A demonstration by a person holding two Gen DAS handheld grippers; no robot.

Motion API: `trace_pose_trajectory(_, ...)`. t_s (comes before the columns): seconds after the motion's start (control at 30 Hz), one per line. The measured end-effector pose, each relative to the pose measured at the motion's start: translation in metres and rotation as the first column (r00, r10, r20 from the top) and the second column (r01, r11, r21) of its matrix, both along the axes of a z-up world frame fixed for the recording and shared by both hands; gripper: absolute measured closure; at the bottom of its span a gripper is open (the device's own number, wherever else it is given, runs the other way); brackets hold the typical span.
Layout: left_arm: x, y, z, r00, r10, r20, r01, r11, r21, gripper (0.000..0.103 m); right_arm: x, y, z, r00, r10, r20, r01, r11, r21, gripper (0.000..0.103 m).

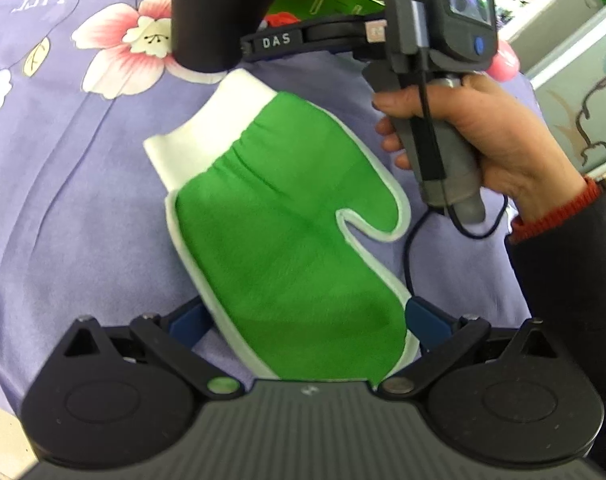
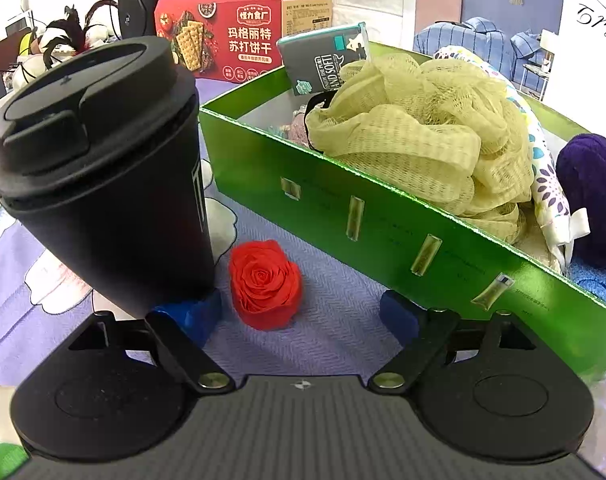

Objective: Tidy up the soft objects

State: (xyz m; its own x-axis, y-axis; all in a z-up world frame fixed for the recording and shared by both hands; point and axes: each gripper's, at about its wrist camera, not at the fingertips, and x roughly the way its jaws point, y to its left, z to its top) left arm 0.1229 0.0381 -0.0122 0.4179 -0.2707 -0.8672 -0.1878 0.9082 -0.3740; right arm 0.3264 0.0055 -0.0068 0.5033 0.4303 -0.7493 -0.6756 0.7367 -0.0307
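Note:
A green bath mitt (image 1: 291,240) with white trim and a white cuff lies flat on the purple flowered cloth (image 1: 63,184). My left gripper (image 1: 303,320) is open, its blue fingertips on either side of the mitt's near end. My right gripper (image 2: 303,312) is open, low over the cloth, with a red fabric rose (image 2: 265,284) between and just beyond its fingertips. The right gripper's body shows in the left wrist view (image 1: 431,80), held in a hand. A green box (image 2: 383,216) holds a yellow mesh bath pouf (image 2: 419,132), a purple plush piece (image 2: 591,192) and patterned cloth.
A black travel cup (image 2: 103,168) stands close to the left of the right gripper's left finger; it also shows in the left wrist view (image 1: 219,12). A red cracker box (image 2: 231,28) and a tissue pack (image 2: 323,56) sit behind the green box.

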Motion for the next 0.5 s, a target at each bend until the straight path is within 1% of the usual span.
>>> trace_pose_trajectory(0.1,0.021,-0.008,0.002,1.0,0.003,-0.005,-0.003,1.0,0.018,0.001,-0.001,-0.001,0.0,1.0,0.002,0.001,-0.002,1.0,0.004,0.029)
trace_pose_trajectory(0.2,0.04,-0.022,-0.002,0.999,0.011,-0.051,-0.006,0.995,0.097,0.001,0.001,-0.002,-0.001,1.0,0.003,0.002,-0.003,1.0,0.006,0.029)
trace_pose_trajectory(0.27,0.042,-0.029,-0.002,0.999,0.018,-0.042,-0.012,0.99,0.143,0.001,0.0,-0.003,-0.002,1.0,0.002,0.004,-0.002,1.0,0.01,0.028)
trace_pose_trajectory(0.33,0.041,-0.04,-0.004,0.999,-0.016,-0.04,0.024,0.979,0.201,0.001,-0.001,-0.003,-0.002,1.0,-0.001,0.008,0.0,1.0,0.011,0.028)
trace_pose_trajectory(0.4,0.039,-0.052,-0.006,0.998,-0.051,-0.04,0.06,0.963,0.263,0.001,-0.002,-0.003,-0.003,1.0,0.0,0.015,-0.001,1.0,0.013,0.027)
trace_pose_trajectory(0.43,0.037,-0.056,-0.006,0.998,-0.057,-0.036,0.065,0.958,0.28,0.001,-0.002,-0.002,-0.004,1.0,0.001,0.017,-0.001,1.0,0.015,0.027)
trace_pose_trajectory(0.47,0.035,-0.057,-0.006,0.998,-0.051,-0.026,0.057,0.958,0.28,0.001,-0.003,-0.003,-0.004,1.0,0.002,0.02,-0.002,1.0,0.018,0.027)
trace_pose_trajectory(0.5,0.033,-0.055,-0.006,0.999,-0.046,-0.014,0.048,0.962,0.269,0.001,-0.004,-0.003,-0.005,1.0,0.004,0.025,-0.005,1.0,0.024,0.029)
